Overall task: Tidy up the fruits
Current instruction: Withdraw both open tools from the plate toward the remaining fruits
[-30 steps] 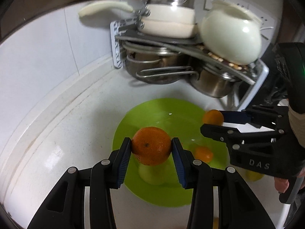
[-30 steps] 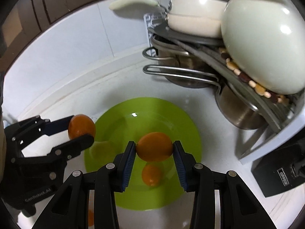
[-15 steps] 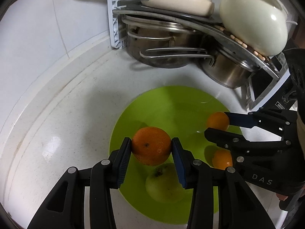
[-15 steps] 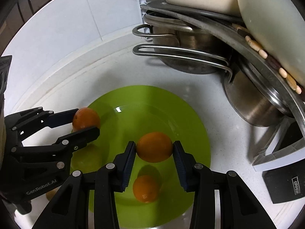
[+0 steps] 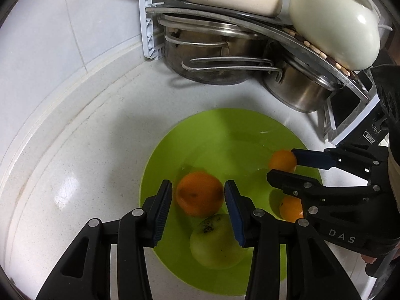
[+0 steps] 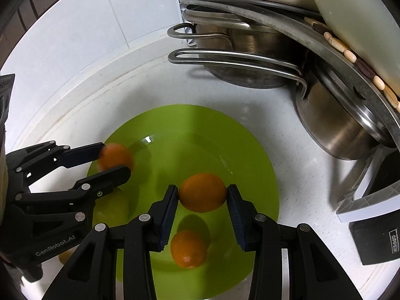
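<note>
Step in hand: setting fruit down on the green plate. Both grippers hang low over it, pointed steeply down.

- Left of plate: bare white counter, curving up to the tiled wall. Plenty of room to pull away on this side.
- Left gripper, over the plate's left half: pads stand a sliver apart from the left orange. The fruit is blurred while the fingers are sharp, so it is probably dropping free.
- Just under it: a green apple resting on the plate's near part. The orange may land against it and roll.
- Right gripper, over the plate's middle: clamped on the right orange, both pads touching it, fruit held clear of the plate.
- Below it: a loose orange already on the plate, near its front edge.
- Behind and right of plate: steel pots under a dish rack; a black box further right. Tight there.

Next move, as I judge it: part the right gripper's pads low over a bare spot behind the loose orange. Then lift both grippers straight up, away from the pot handles. The plate is shallow, so rolling fruit could leave its rim.
</note>
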Demonstrator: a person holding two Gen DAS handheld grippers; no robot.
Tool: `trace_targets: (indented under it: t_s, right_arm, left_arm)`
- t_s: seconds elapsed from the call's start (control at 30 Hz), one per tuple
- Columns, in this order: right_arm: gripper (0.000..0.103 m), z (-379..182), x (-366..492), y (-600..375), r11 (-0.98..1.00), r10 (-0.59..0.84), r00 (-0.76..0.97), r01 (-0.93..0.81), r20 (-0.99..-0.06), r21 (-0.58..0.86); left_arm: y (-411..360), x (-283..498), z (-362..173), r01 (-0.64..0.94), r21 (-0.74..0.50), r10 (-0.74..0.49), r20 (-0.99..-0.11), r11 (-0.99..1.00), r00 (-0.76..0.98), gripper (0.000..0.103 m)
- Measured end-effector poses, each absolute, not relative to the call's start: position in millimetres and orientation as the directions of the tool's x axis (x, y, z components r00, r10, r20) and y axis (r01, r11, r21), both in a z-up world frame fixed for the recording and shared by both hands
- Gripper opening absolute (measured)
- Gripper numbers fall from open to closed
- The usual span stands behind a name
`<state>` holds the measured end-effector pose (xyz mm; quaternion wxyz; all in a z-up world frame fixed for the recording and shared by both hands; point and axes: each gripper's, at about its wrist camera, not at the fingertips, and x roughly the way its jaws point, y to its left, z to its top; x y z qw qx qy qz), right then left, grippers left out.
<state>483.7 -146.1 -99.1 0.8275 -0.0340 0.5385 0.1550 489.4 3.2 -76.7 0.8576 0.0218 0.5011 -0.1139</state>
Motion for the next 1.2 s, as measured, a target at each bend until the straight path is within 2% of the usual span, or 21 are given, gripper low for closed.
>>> trace_targets:
  t_s: [0.43, 0.83, 1.1, 1.2]
  right_arm:
    - [0.042, -80.3, 466.1, -141.4, 0.95, 0.217, 0.42, -0.297, -0.881, 0.092]
    - [0.042, -31.9, 422.6, -143.1, 0.945, 0.25, 0.515, -0.314, -0.82, 0.091]
    - [0.042, 4.6, 379.6, -131.9, 0.941, 0.27, 0.599, -0.329, -0.754, 0.075]
    - [0.05, 9.9, 367.6, -126.5, 0.943, 0.267, 0.626, -0.327, -0.733, 0.064]
  left_arm:
    - [8.2, 472.5, -56.5, 0.203, -0.077, -0.172, -0.846, 0.976, 0.505, 0.048]
    - [14.9, 421.0, -5.5, 0.192, -0.066, -0.17, -0.782, 0.979, 0.6, 0.051]
    - [30.3, 377.3, 25.0, 0.163, -0.064, -0.16, -0.703, 0.985, 0.692, 0.055]
    - [37.3, 361.8, 31.5, 0.145, -0.057, -0.145, -0.682, 0.988, 0.717, 0.057]
